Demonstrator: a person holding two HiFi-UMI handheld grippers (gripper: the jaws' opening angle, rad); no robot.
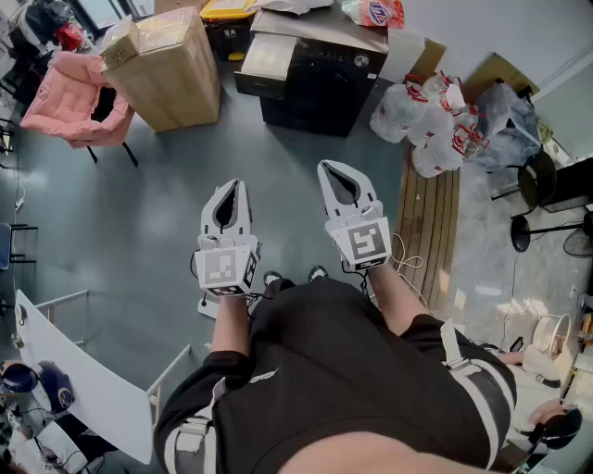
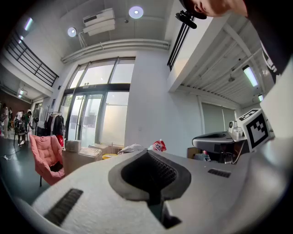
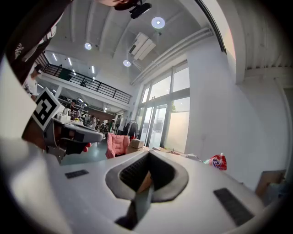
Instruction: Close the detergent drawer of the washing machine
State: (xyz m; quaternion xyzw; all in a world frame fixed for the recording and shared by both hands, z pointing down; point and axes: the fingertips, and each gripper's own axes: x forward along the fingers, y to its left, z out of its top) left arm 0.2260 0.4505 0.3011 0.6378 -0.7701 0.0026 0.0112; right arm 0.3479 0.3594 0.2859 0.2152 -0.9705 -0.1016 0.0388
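Left gripper (image 1: 232, 190): jaws pressed together with nothing between them. It is held level in front of the person's body, and its marker cube is toward the person.
Right gripper (image 1: 338, 176): jaws likewise closed and empty. It is level and just beside the left one, a little further forward in the head view.
Washing machine (image 1: 320, 83): a dark appliance standing across the grey floor (image 1: 167, 213), well apart from both sets of jaws. In the head view it is straight ahead of them and slightly toward the right gripper's side.
Detergent drawer: it cannot be made out for certain. A pale flat piece (image 1: 269, 56) sits at the machine's left corner, but whether that is the drawer cannot be told. Neither gripper is touching or near the machine.
On top of the machine: a red-and-white bag (image 1: 375, 11). It also shows past the closed jaw tips in both gripper views.
Left of the machine: a big cardboard box (image 1: 167, 69), and further left a pink chair (image 1: 69, 97).
Right of the machine: a cluster of white plastic bags (image 1: 426, 120), with wooden planks (image 1: 428, 222) lying on the floor beside the right gripper.
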